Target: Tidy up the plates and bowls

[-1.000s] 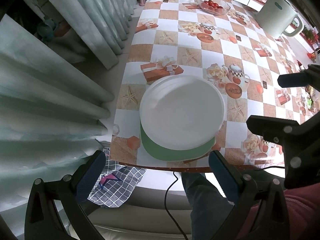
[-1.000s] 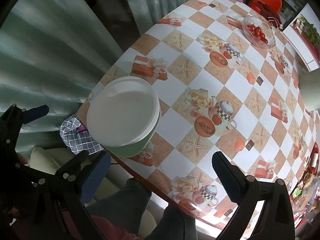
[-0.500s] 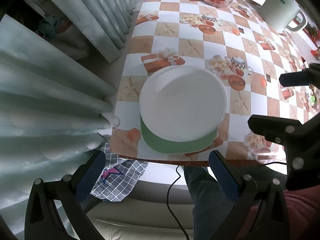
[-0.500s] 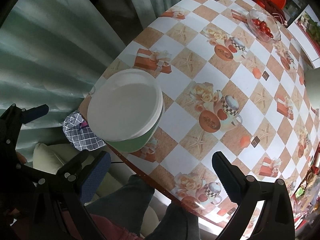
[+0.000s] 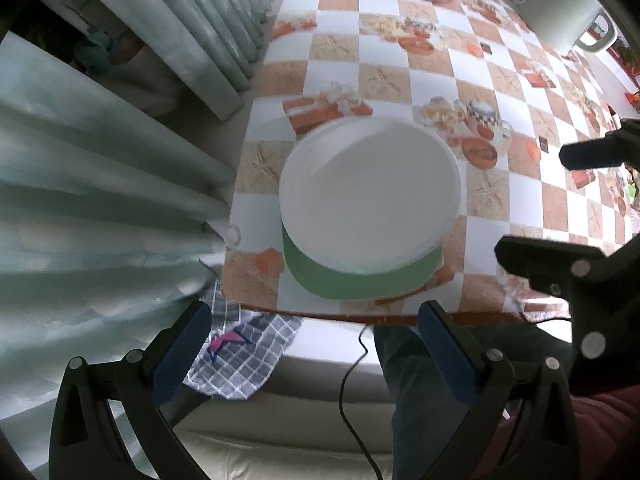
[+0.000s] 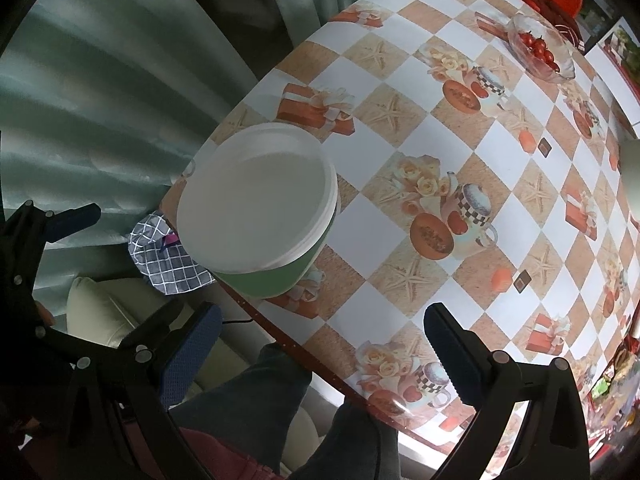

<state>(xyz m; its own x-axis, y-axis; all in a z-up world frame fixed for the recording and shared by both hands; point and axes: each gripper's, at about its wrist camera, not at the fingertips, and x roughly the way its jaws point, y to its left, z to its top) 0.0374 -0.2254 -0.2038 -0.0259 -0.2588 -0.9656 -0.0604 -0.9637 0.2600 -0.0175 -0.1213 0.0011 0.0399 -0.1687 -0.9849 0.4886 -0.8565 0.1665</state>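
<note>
A stack of white plates (image 5: 370,194) (image 6: 256,204) rests on a green plate (image 5: 360,280) (image 6: 272,278) near the table's front left corner. My left gripper (image 5: 316,344) hovers open above the table edge, short of the stack, with nothing between its fingers. My right gripper (image 6: 320,344) is also open and empty, held above the table edge to the right of the stack. The right gripper's fingers (image 5: 536,258) show at the right of the left wrist view. The left gripper's fingertip (image 6: 74,216) shows at the left of the right wrist view.
The table (image 6: 500,184) has a checkered printed cloth. A glass bowl of tomatoes (image 6: 540,50) sits far back. A white kettle (image 5: 568,16) stands at the far right. Curtains (image 5: 100,184) hang left. A checked cloth (image 5: 244,356) and a person's legs (image 6: 288,412) lie below the edge.
Both grippers have pulled back and up from the table, so the plate stack sits farther off. The stack has not moved.
</note>
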